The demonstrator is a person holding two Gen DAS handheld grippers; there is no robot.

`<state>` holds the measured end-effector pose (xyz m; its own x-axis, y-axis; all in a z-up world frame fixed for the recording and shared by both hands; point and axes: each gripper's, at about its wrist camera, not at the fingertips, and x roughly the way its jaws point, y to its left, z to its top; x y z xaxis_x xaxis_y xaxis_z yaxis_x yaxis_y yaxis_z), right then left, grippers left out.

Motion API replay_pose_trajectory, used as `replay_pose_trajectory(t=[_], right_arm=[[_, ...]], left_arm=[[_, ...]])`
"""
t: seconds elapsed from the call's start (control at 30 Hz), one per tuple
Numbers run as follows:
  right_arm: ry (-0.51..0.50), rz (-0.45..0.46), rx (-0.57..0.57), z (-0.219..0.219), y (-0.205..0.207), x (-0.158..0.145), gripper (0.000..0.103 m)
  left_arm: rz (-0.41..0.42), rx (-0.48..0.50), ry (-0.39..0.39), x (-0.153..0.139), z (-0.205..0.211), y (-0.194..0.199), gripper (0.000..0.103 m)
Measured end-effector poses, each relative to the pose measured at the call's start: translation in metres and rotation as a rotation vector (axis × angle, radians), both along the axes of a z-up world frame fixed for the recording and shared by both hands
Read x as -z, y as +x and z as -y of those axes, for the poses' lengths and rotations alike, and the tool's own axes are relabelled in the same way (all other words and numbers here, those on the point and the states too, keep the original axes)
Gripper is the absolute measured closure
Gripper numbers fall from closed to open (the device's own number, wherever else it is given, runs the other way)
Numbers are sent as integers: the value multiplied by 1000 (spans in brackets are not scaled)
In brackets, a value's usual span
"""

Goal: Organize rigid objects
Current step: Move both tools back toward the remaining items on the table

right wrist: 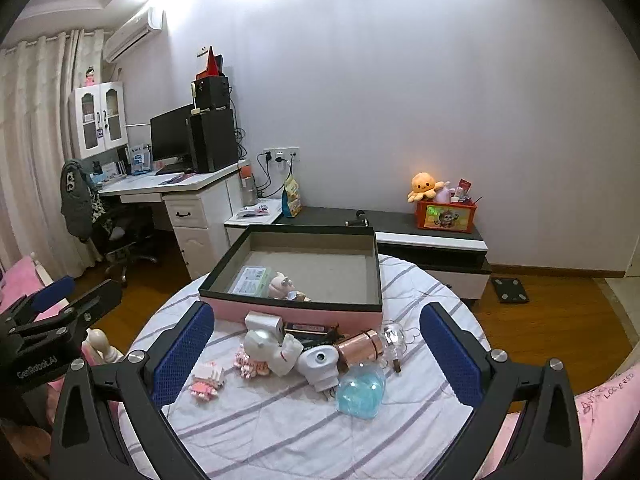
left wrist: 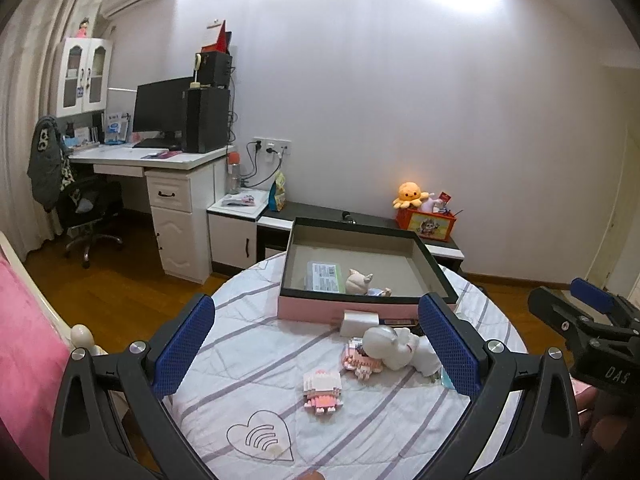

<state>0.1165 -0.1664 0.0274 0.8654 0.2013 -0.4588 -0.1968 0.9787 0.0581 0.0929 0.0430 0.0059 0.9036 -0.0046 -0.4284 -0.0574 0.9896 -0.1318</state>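
Note:
A pink box with a black rim (left wrist: 360,309) (right wrist: 296,313) stands open at the far side of a round table (left wrist: 360,432) (right wrist: 280,432). Inside lie a green-edged case (left wrist: 326,277) (right wrist: 251,281) and a small pig figure (left wrist: 359,281) (right wrist: 281,283). In front of the box lie a white astronaut figure (left wrist: 390,346) (right wrist: 269,350), two pink block figures (left wrist: 322,392) (right wrist: 206,380), a white round device (right wrist: 320,362), a copper cylinder (right wrist: 360,350), a blue clear item (right wrist: 360,394) and a glass bulb (right wrist: 394,340). My left gripper (left wrist: 316,348) is open above the figures. My right gripper (right wrist: 316,354) is open above the pile.
A white desk (left wrist: 152,158) with monitor and a chair (left wrist: 86,208) stand at the left. A low black-and-white cabinet (right wrist: 432,236) behind the table carries an orange toy box (right wrist: 446,216). A pink bed (left wrist: 24,340) is at the left edge. A scale (right wrist: 509,290) lies on the floor.

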Motion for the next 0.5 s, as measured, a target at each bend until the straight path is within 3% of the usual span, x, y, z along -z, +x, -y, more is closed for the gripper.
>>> replay_pose_trajectory(t=[0.5], right_arm=[[-11, -62, 42, 16, 15, 23, 0]], left_arm=[[-53, -9, -8, 27, -5, 9, 0]])
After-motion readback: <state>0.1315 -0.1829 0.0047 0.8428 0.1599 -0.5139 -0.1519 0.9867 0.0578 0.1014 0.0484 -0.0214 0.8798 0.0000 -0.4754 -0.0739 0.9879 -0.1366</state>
